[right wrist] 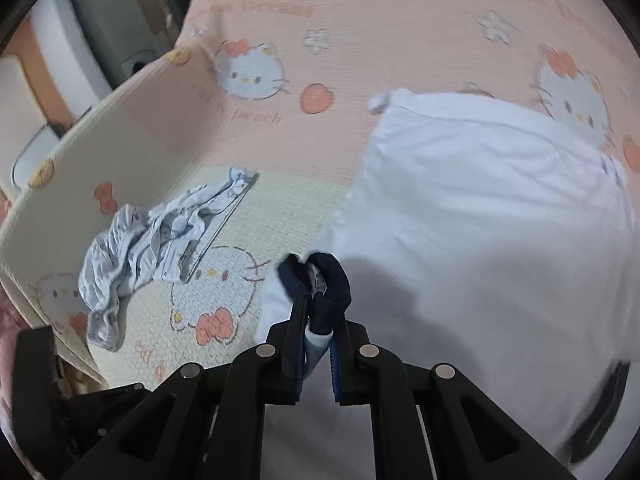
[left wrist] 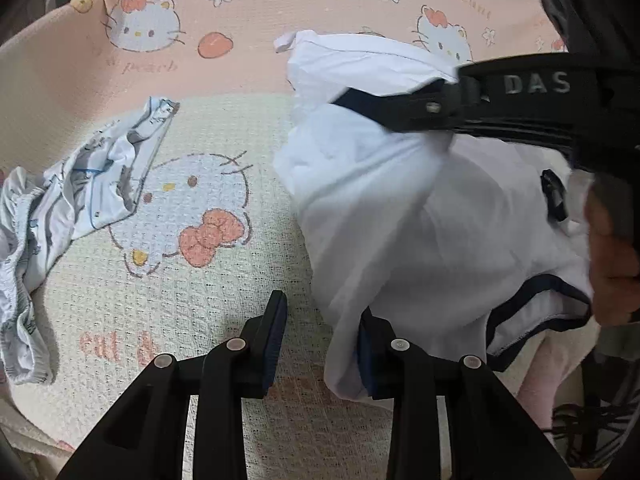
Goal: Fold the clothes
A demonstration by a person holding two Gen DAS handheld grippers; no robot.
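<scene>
A white T-shirt with navy trim [left wrist: 400, 208] lies on the right side of a pink and cream waffle-weave blanket printed with cartoon cats [left wrist: 192, 288]. A crumpled pale blue patterned garment [left wrist: 72, 208] lies on the blanket's left side, well apart from the shirt. In the left wrist view the right tool [left wrist: 348, 100] reaches in from the right over the shirt. The left tool [left wrist: 320, 344] is at the shirt's near edge.
</scene>
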